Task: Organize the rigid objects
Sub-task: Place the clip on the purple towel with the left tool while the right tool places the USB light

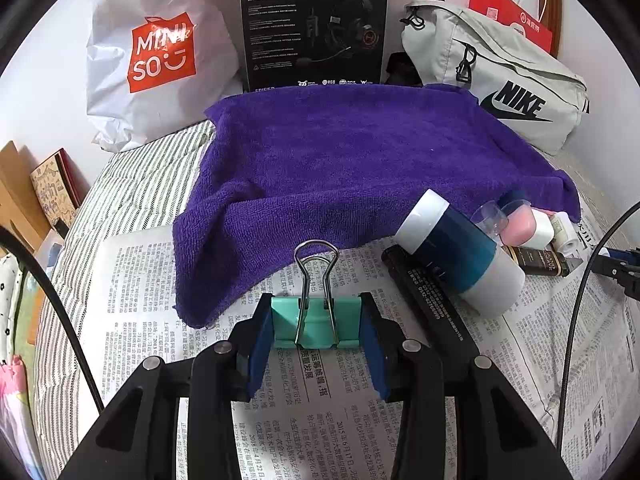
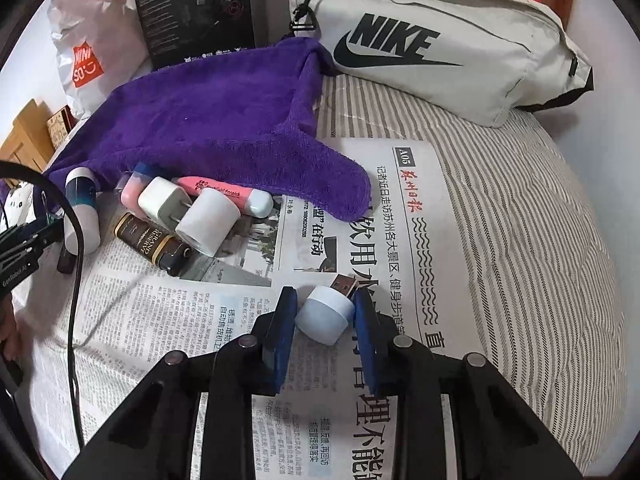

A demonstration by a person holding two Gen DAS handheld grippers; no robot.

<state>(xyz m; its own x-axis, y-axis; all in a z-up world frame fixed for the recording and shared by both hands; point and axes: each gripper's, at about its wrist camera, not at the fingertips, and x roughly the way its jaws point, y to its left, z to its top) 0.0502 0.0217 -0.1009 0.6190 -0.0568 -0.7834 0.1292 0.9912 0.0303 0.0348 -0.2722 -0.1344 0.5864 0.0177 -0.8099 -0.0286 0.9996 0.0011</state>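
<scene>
My left gripper (image 1: 316,326) is shut on a mint-green binder clip (image 1: 316,322), held just above the newspaper (image 1: 132,280) near the purple towel (image 1: 352,160). My right gripper (image 2: 325,312) is shut on a small white USB night light (image 2: 326,314) whose metal plug points away from me. A pile of small objects lies at the towel's edge: a blue-and-white bottle (image 1: 460,256), a pink tube (image 2: 224,194), two white chargers (image 2: 208,222), a dark brown tube (image 2: 154,246) and a black bar (image 1: 428,300).
A Miniso bag (image 1: 152,56), a black headset box (image 1: 314,24) and a grey Nike bag (image 2: 440,36) stand along the back. A black cable (image 2: 74,280) crosses the left of the right wrist view. Everything lies on a striped bed sheet (image 2: 520,220).
</scene>
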